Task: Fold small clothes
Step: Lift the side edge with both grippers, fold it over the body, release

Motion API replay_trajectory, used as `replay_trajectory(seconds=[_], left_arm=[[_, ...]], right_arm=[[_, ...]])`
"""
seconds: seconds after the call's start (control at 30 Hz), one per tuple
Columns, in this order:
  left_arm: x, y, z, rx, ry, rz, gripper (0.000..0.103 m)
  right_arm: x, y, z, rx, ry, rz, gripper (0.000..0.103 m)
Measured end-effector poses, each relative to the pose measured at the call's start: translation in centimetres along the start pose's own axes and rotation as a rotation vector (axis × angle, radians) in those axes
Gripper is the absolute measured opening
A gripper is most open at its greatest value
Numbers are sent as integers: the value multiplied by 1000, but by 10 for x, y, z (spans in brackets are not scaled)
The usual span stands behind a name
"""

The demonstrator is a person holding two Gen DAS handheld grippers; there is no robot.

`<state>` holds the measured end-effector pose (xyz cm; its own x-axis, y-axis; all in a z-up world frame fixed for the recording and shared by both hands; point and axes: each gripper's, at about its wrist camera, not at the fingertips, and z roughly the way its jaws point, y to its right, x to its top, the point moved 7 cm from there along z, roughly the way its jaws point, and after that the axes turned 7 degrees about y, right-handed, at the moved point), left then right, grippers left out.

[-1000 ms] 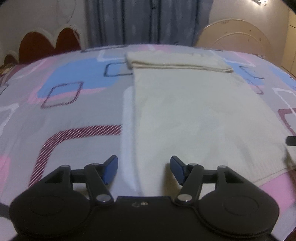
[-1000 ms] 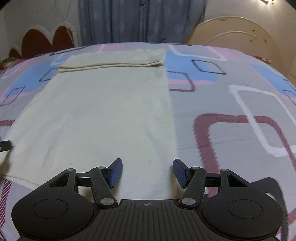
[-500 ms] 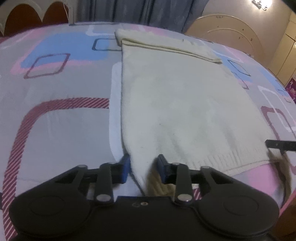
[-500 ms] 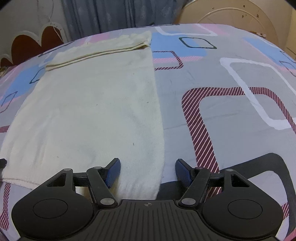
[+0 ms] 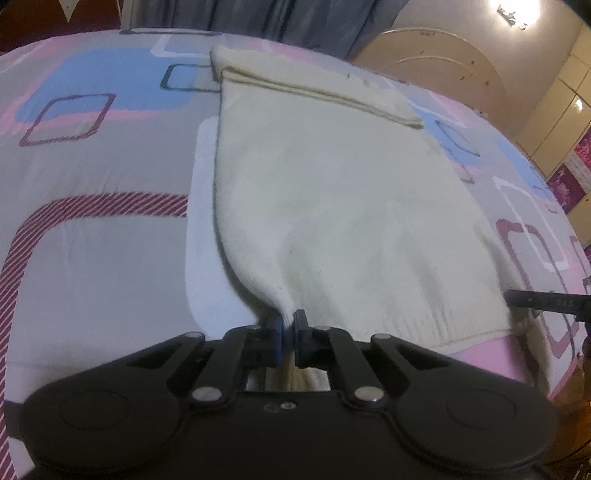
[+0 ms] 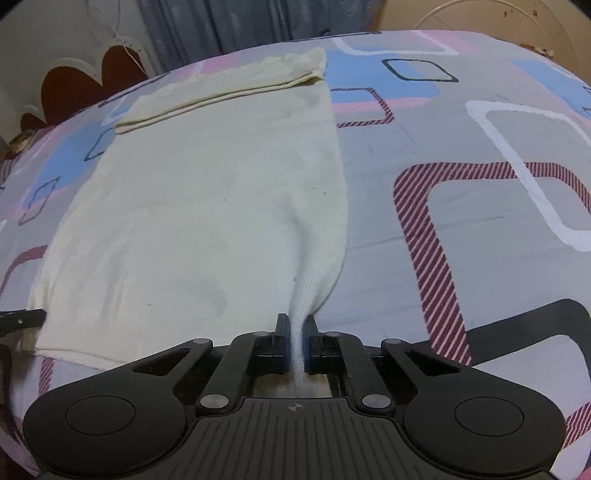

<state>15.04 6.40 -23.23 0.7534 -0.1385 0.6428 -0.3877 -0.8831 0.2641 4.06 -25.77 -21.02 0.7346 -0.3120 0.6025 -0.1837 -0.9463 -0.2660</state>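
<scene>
Left hand-held gripper [image 5: 289,334]: jaws had just been closing and were pinched on the near left corner of the cream knit garment [image 5: 332,192], fabric bunched into a peak between the blue pads [image 5: 279,341]. Right hand-held gripper [image 6: 295,338]: same story, jaws had just been closing and were clamped on the near right corner, with a narrow ridge of knit pulled up through the pads [image 6: 283,349] and down behind them. Both grippers pointed steeply down at the near hem.

The garment lay flat on the bed [image 6: 443,258], long axis running away from the cameras. Ribbed hem [image 5: 424,325] sat along the near edge, close to the edge of the bed. In the left wrist view a dark finger of the right gripper showed at the far right edge, beside the hem corner; in the right wrist view a dark finger of the left gripper showed at the far left edge.

Mid-section of the garment was smooth, a few small dark specks on it. The far end was folded back on itself into a thick band [image 6: 229,92] across the full width.

Bed cover was grey with pink, blue, white and maroon-striped rounded squares. Past the bed: scalloped dark red headboard [image 6: 85,88], blue-grey curtain [image 6: 229,26], pale arched furniture panel [image 5: 443,77], a lit lamp [image 5: 517,13] at top right.
</scene>
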Motion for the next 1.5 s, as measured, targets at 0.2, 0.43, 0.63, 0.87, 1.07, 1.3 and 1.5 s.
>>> replay_trajectory(seconds=[0.2,0.43,0.63,0.87,1.07,1.3,1.5], left_arm=[[30,6,-8,-11,98,6,5],[96,15,-5,-39,240,3,5],[154,15,27,-30,330,-19,5],[226,-2,83,9,387,-111,5],[277,-25,144,60,379,-144,5],[309,-52,206,131,300,-180,5],[319,-60,228,181,273,-166,21]], right_arm=[[24,-14,-10,107,48,39,5],[84,-21,-15,194,168,111,5],[154,-17,9,215,264,138,5],[230,-3,66,204,325,206,5],[284,15,127,170,324,237,5],[317,35,192,112,275,242,6],[329,54,225,99,225,288,7]])
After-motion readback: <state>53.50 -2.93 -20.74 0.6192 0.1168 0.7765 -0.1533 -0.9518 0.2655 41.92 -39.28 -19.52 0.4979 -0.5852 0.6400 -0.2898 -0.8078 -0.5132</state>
